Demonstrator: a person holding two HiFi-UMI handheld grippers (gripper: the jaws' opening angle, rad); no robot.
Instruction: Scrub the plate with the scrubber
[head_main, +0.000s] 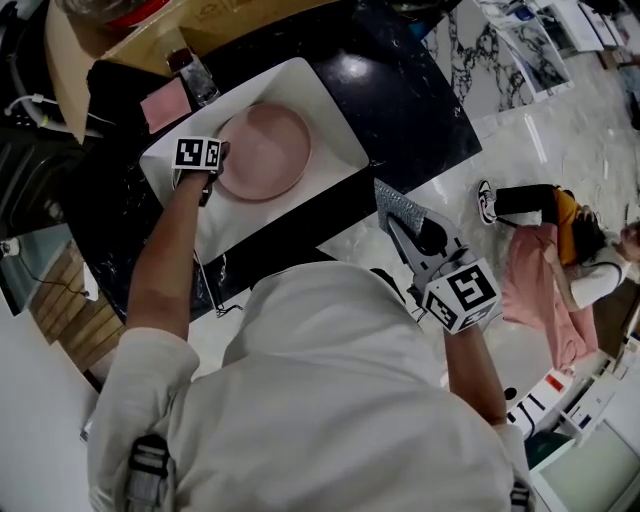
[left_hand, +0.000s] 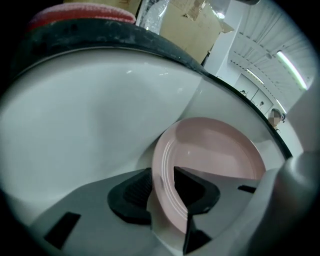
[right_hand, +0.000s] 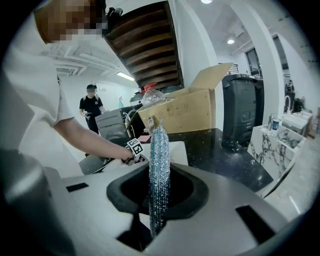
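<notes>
Left hand-held gripper (head_main: 212, 170) is down in the white sink (head_main: 330, 120), and it has the pink plate (head_main: 265, 150). In the left gripper view the jaws are closed right onto the plate's near rim, one dark pad on the upper face and one on the underside. The plate sits inside the sink, toward its left half, with the white sink wall curving round behind it. Whether it lies flat on the bottom or is tipped up a little, I can't say.

Over on the right, the right hand-held gripper (head_main: 410, 232) is held up in the air off the front edge of the black desk (head_main: 400, 90), well apart from the plate. Its jaws are pinched tight on the scrubber (head_main: 397, 205), a thin, glittery silver-blue pad. In the right gripper view the scrubber stands on edge between the pads and sticks up past the jaw tips. Scrubber and plate are not touching.

Around them, a cardboard box (right_hand: 190, 110) with its flaps open stands on the desk behind the sink, and a dark bin (right_hand: 242, 107) is just beside the box. A flat pink item (head_main: 165, 105) lies on the desk near the sink's far-left corner. One person (head_main: 560, 250) sits on the marble floor to the right.
</notes>
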